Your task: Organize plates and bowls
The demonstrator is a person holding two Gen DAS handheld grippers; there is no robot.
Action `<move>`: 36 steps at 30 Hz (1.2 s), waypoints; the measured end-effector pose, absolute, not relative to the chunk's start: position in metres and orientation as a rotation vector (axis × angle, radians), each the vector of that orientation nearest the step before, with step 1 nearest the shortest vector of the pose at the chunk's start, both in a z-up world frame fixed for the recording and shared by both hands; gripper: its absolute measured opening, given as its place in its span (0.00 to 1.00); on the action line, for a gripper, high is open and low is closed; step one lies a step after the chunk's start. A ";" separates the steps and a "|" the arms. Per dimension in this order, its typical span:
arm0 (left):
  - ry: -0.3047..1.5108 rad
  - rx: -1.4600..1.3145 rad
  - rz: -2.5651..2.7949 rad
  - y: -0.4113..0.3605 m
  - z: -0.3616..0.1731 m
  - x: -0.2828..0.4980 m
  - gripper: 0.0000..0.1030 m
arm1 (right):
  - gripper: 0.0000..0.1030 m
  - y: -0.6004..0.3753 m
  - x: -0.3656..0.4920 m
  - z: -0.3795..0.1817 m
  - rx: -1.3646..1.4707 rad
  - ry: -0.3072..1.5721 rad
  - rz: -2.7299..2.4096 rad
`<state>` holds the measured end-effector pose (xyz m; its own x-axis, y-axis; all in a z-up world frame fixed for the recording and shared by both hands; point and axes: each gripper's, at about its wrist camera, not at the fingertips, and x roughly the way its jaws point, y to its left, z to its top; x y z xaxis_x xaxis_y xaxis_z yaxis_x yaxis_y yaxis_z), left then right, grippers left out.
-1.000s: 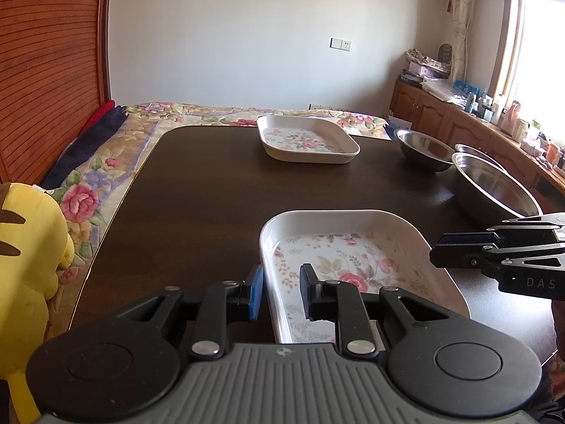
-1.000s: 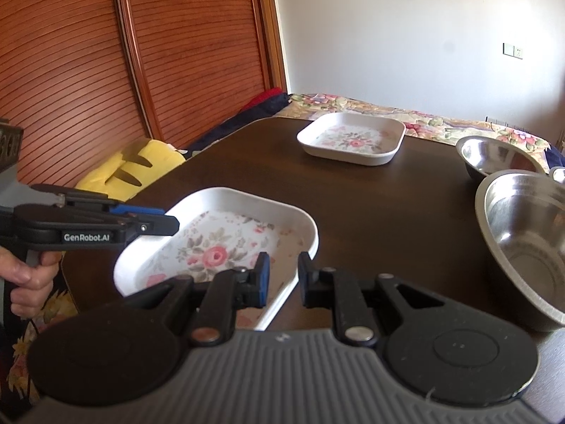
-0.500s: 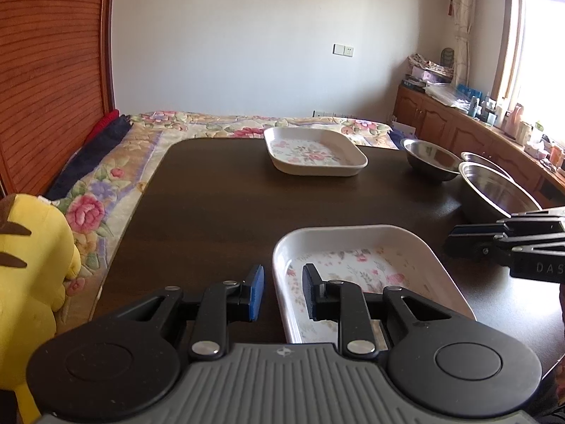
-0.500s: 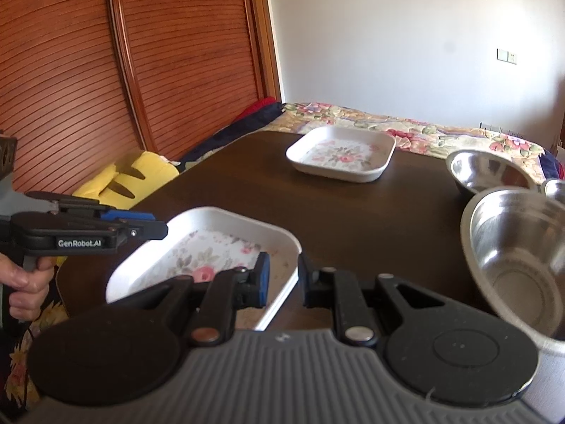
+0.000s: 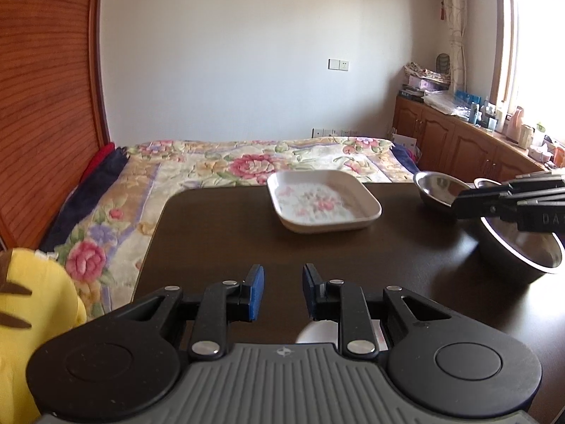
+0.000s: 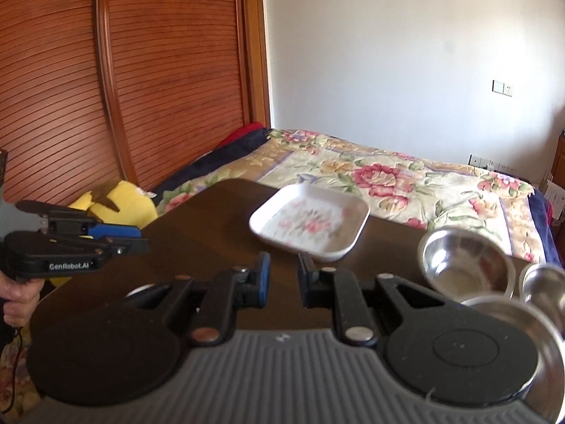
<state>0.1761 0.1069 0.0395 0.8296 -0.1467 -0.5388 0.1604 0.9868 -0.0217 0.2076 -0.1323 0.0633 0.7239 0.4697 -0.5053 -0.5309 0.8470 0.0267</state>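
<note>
Floral plate (image 5: 323, 205) beyond both grippers, steel bowls (image 6: 466, 268) beside it; left gripper (image 5: 282, 291) and right gripper (image 6: 284, 279) parted, empty.

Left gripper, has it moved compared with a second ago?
Yes. The left gripper has lifted and tipped up: the near floral plate is almost hidden beneath it, and the far floral plate sits lower in view.

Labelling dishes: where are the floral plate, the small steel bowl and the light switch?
floral plate (image 5: 319, 200), left wrist view, patterned centre.
small steel bowl (image 6: 466, 268), right wrist view, inner wall.
light switch (image 5: 338, 65), left wrist view, faceplate.
</note>
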 end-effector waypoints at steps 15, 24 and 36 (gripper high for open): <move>0.581 0.043 -0.190 0.106 0.045 0.244 0.25 | 0.19 -0.113 0.280 0.062 -0.256 0.594 0.559; 0.601 0.054 -0.197 0.107 0.043 0.283 0.41 | 0.35 -0.105 0.321 0.052 -0.293 0.649 0.548; 0.651 0.071 -0.236 0.096 0.021 0.330 0.47 | 0.44 -0.104 0.363 0.038 -0.313 0.721 0.546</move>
